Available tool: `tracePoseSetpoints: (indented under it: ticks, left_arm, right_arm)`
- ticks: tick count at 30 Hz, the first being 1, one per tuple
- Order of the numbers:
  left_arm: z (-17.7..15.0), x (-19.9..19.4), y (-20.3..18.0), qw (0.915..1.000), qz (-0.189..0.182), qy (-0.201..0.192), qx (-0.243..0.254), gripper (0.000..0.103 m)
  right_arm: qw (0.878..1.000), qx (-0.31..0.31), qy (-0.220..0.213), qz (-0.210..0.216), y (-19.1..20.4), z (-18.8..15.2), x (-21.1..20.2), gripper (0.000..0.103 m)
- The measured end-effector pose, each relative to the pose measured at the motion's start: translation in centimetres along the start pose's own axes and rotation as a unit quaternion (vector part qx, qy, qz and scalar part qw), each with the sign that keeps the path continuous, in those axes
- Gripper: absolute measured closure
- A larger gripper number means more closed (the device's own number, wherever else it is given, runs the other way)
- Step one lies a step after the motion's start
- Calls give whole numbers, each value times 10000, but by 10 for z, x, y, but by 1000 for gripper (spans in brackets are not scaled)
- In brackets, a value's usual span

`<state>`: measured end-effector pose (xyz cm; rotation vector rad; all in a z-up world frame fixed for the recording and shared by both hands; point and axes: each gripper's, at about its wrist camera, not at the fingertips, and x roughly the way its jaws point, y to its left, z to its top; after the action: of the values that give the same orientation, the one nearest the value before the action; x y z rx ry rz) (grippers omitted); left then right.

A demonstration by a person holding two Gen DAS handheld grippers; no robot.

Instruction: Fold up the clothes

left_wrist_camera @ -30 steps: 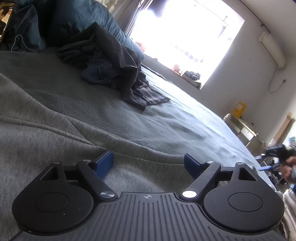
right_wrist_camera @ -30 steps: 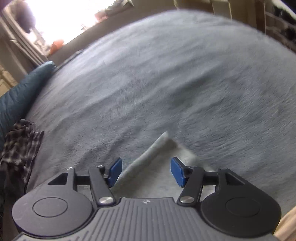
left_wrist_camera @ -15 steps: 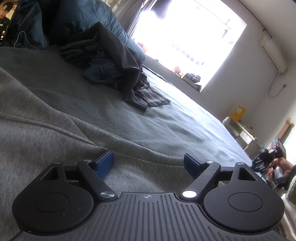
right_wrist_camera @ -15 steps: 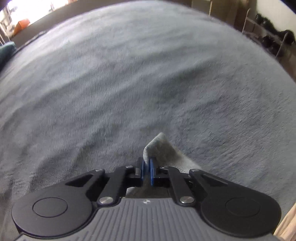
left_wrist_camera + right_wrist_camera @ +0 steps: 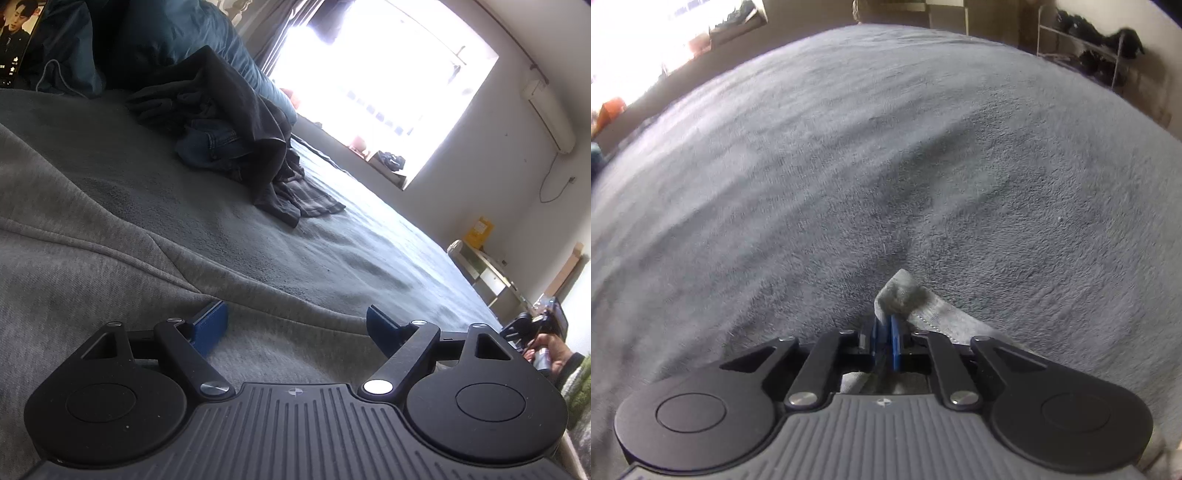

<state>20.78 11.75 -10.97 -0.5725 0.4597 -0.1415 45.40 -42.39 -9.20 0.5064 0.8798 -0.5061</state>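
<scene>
One grey sweatshirt spread on the bed, near edge. Right tool pinches a bunched corner of it; the jaws are opening slightly, but cloth is between the pads and they're pressing it. Left tool stands wide apart over the hem, nothing gripped. Fabric looks thick, soft and limp: likely to sag and drag, so grab at seams or corners. One heap of dark clothes toward the bed's far edge; count within unclear.
</scene>
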Motion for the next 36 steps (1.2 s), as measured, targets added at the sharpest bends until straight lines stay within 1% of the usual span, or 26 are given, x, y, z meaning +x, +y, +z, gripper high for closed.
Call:
tracePoseSetpoints:
  ticks: [1, 2, 3, 6, 8, 11, 12, 13, 14, 15, 16, 18, 19, 20, 21, 22, 23, 24, 25, 26, 28, 30, 32, 33, 35, 36]
  left_arm:
    - [0, 0, 0, 10000, -1, 0, -2, 19]
    - [0, 0, 0, 10000, 1, 0, -2, 19]
    - [0, 0, 0, 10000, 4, -1, -1, 19]
    - [1, 0, 0, 10000, 16, -1, -3, 19]
    - [1, 1, 0, 10000, 19, 1, -6, 19]
    - [1, 1, 0, 10000, 26, 6, -10, 19]
    - [2, 2, 0, 10000, 27, 7, -11, 19]
    - [2, 2, 0, 10000, 28, 8, -12, 19]
    - [2, 2, 0, 10000, 29, 8, -11, 19]
    - [2, 2, 0, 10000, 31, 8, -11, 19]
    - [2, 3, 0, 10000, 31, 8, -12, 19]
    - [2, 3, 1, 10000, 29, 8, -19, 19]
    - [2, 3, 1, 10000, 29, 8, -21, 19]
    - [2, 3, 1, 10000, 27, 5, -25, 19]
    - [2, 3, 1, 10000, 23, 1, -33, 19]
    - [2, 3, 2, 10000, 19, -2, -41, 19]
    - [2, 2, 2, 10000, 16, -3, -50, 19]
    - [2, 2, 2, 10000, 14, -2, -54, 19]
    - [2, 2, 2, 10000, 13, -1, -59, 19]
    - [2, 2, 2, 10000, 15, 0, -60, 19]
    - [2, 2, 2, 10000, 25, 5, -45, 19]
    - [2, 2, 2, 10000, 34, 9, -35, 19]
    - [2, 2, 2, 10000, 37, 10, -38, 19]
    - [2, 2, 2, 10000, 38, 10, -40, 19]
    - [2, 2, 2, 10000, 41, 9, -43, 19]
    - [2, 2, 2, 10000, 40, 8, -46, 19]
  right_arm:
    - [9998, 116, 29, 166, -7, 3, -6, 82]
    - [9994, 202, -6, 290, -15, 5, -16, 68]
    - [9988, 275, -61, 398, -23, 6, -27, 59]
    - [9977, 22, -348, 584, -38, 6, -73, 60]
    - [9949, -312, -457, 839, -43, -1, -111, 60]
    - [9819, -1202, -450, 1392, -44, -30, -171, 59]
    - [9746, -1665, -470, 1419, -40, -50, -186, 54]
    - [9651, -2153, -501, 1402, -36, -72, -199, 52]
    - [9532, -2636, -531, 1381, -32, -94, -212, 49]
    - [9389, -3112, -559, 1356, -28, -116, -225, 48]
    - [9236, -3576, -613, 1242, -23, -139, -232, 48]
    - [8879, -4421, -746, 1030, -15, -186, -235, 48]
    - [8704, -4769, -803, 929, -10, -207, -235, 48]
    - [8569, -5020, -828, 834, -6, -222, -234, 48]
    - [8467, -5205, -815, 744, -4, -233, -233, 52]
    - [8400, -5320, -807, 697, -4, -241, -239, 52]
    - [8378, -5345, -817, 758, -8, -246, -252, 52]
    - [8390, -5295, -868, 908, -12, -246, -268, 52]
    - [8401, -5217, -963, 1127, -19, -244, -288, 52]
    - [8383, -5146, -1125, 1407, -29, -242, -314, 52]
    - [8298, -5024, -1408, 1979, -49, -240, -365, 52]
    - [8188, -4920, -1494, 2552, -67, -239, -406, 47]
    - [8086, -4734, -1536, 3138, -80, -240, -431, 45]
    - [8074, -4604, -1604, 3321, -83, -241, -436, 38]
    - [8257, -4425, -1653, 3083, -79, -240, -419, 31]
    - [8357, -4340, -1668, 2923, -76, -239, -408, 31]
